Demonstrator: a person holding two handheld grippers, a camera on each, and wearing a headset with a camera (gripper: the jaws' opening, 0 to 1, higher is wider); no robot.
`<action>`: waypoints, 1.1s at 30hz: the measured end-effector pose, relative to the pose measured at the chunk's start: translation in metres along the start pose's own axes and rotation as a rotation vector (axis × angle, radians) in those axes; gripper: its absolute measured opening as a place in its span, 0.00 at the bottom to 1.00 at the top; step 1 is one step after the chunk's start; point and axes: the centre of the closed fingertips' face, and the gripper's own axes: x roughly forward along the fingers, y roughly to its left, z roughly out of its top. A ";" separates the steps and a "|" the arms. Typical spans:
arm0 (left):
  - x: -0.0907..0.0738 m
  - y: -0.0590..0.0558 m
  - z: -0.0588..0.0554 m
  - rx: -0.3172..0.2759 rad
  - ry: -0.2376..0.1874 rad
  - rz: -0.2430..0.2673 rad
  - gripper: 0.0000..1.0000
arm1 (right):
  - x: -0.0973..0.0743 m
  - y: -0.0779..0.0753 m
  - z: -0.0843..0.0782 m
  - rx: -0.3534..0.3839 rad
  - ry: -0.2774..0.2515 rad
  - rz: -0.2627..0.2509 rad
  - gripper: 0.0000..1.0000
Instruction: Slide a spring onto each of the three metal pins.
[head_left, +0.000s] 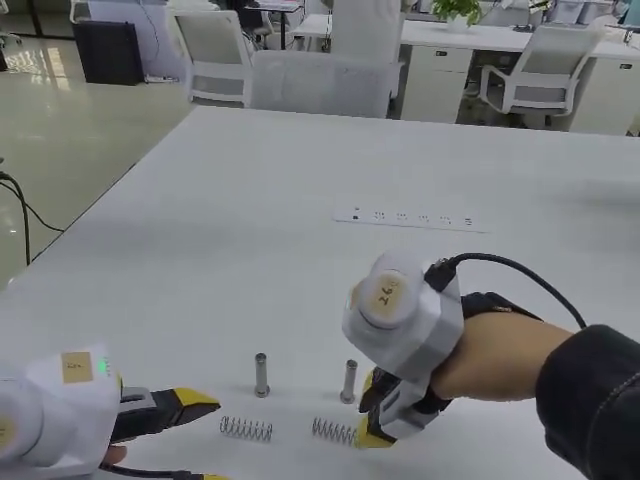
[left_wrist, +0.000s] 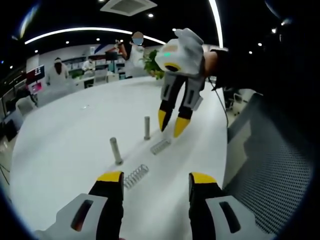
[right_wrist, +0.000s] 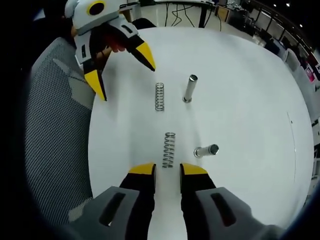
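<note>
The right gripper (right_wrist: 167, 170) sits low over the white table (head_left: 300, 180), jaws a little apart, one spring (right_wrist: 169, 149) lying dead ahead at twelve o'clock, its near end right at the tips (not clamped). A pin (right_wrist: 206, 150) stands at two o'clock. The left gripper (left_wrist: 156, 177) gapes wide, second spring (left_wrist: 136, 176) just ahead at ten o'clock.

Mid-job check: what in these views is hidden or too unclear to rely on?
1. Head view: the right gripper covers one end of a spring.
2. Right gripper view: whether its jaws touch that spring is unclear.
3. Head view: the sleeve hides table beside the two pins.
4. Head view: bottom edge cuts the left gripper.
</note>
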 end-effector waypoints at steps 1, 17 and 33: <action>0.000 0.000 0.000 0.000 -0.001 0.000 0.47 | 0.001 0.000 0.000 0.001 0.003 0.002 0.16; 0.001 0.000 -0.002 -0.005 0.003 -0.008 0.44 | 0.023 0.001 -0.005 -0.001 0.042 -0.017 0.12; 0.001 -0.001 -0.001 0.009 0.013 -0.017 0.42 | 0.013 0.001 -0.002 0.012 0.033 -0.027 0.07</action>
